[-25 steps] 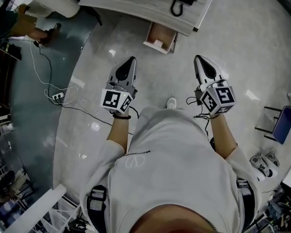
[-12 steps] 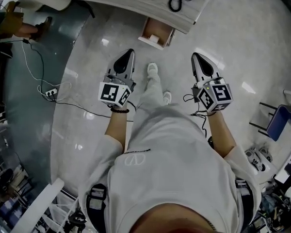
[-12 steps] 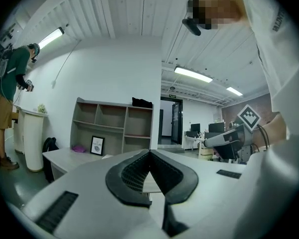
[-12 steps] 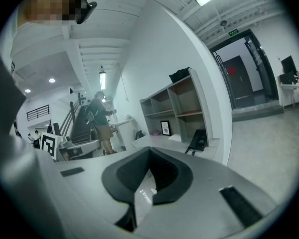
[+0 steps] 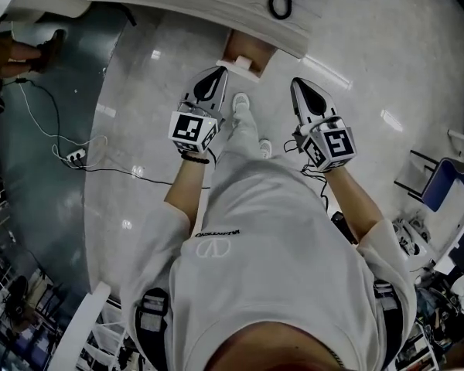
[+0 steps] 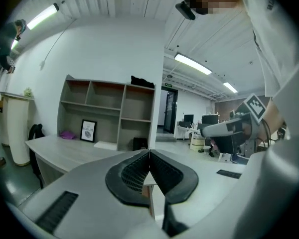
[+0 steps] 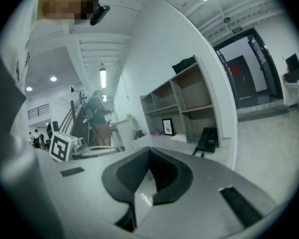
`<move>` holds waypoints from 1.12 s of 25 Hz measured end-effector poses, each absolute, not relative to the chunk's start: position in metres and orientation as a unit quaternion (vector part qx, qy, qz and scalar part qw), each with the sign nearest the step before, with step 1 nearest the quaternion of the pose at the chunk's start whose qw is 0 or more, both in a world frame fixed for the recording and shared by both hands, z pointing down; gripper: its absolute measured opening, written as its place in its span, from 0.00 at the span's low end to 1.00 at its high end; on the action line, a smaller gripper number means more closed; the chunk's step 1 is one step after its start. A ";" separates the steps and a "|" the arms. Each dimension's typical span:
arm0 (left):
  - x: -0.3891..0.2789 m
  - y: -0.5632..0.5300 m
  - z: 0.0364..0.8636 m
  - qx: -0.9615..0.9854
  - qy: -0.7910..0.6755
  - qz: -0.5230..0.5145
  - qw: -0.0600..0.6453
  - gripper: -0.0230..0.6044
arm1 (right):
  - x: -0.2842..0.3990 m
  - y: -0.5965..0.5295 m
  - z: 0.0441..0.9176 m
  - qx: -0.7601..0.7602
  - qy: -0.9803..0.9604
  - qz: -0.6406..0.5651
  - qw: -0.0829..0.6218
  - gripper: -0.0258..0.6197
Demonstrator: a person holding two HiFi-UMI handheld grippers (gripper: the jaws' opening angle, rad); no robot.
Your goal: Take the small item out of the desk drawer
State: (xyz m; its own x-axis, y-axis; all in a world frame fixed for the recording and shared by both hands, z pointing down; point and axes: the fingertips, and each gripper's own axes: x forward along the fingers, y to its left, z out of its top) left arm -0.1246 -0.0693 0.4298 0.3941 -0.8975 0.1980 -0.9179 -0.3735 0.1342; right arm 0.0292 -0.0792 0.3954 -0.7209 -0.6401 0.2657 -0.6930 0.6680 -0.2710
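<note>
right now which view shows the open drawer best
The head view: it looks down into the drawer under the desk edge, its inside open to see. The left gripper view catches only a sliver behind its jaws; the right gripper view does not show it.

My right tool [image 7: 149, 151]: jaws closed tip to tip, nothing between them. Beyond them, a pale desk [image 7: 154, 142] carries a black object [image 7: 207, 139], kind unclear. Open shelf unit [image 7: 182, 101] behind the desk, framed picture [image 7: 168, 127] in a lower compartment. A person [image 7: 97, 118] stands at far left.
</note>
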 end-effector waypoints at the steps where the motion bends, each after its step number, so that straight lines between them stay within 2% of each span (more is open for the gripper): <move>1: -0.127 -0.080 0.446 0.829 -0.544 0.056 0.120 0.04 | 0.021 -0.086 0.403 0.362 -0.910 0.189 0.071 0.04; 9: -0.141 -0.134 0.580 0.824 -0.509 0.120 0.217 0.05 | -0.037 -0.127 0.515 0.360 -0.889 0.234 0.160 0.04; 17: -0.121 -0.161 0.667 0.817 -0.480 0.143 0.284 0.09 | -0.060 -0.139 0.604 0.339 -0.872 0.282 0.214 0.04; 23: -0.097 -0.190 0.728 0.806 -0.479 0.166 0.307 0.17 | -0.037 -0.166 0.674 0.369 -0.844 0.312 0.231 0.04; 28: -0.093 -0.196 0.776 0.781 -0.491 0.192 0.335 0.31 | -0.016 -0.168 0.723 0.389 -0.821 0.352 0.225 0.04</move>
